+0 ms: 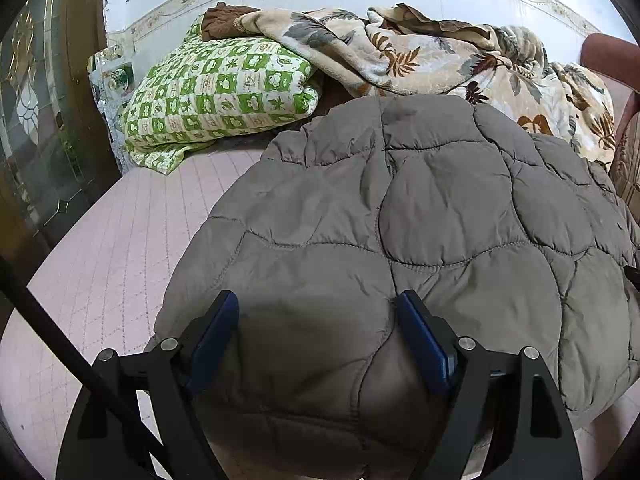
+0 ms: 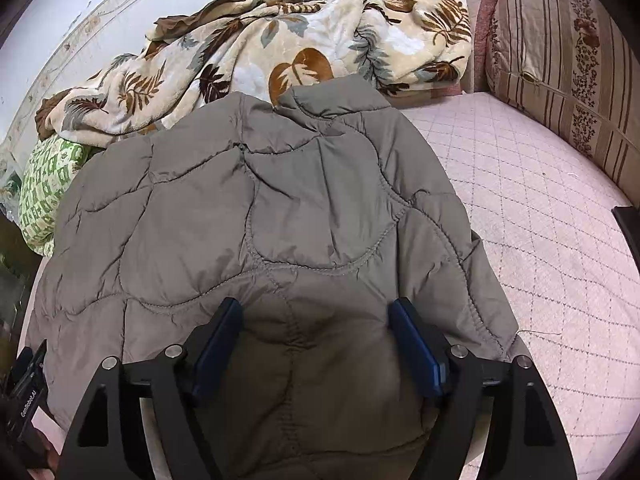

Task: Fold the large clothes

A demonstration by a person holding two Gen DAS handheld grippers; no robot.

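Note:
A grey quilted puffer jacket (image 1: 420,208) lies spread back-up on the pink quilted bed cover (image 1: 120,240). In the right wrist view the same jacket (image 2: 280,200) has its collar (image 2: 332,96) at the far end, against the blanket. My left gripper (image 1: 318,300) hovers open over the jacket's near edge; its blue pads (image 1: 216,340) stand wide apart with padded fabric bulging beneath them. Over the jacket's near part, my right gripper (image 2: 317,306) is open as well, with nothing pinched between its pads (image 2: 416,352).
A crumpled leaf-print blanket (image 2: 260,52) and a green-and-white checked pillow (image 1: 216,92) lie at the far side by the white wall. A striped bolster (image 2: 560,72) lines the right edge. Bare pink cover (image 2: 540,260) stretches right of the jacket. The other gripper's body (image 2: 28,396) shows at lower left.

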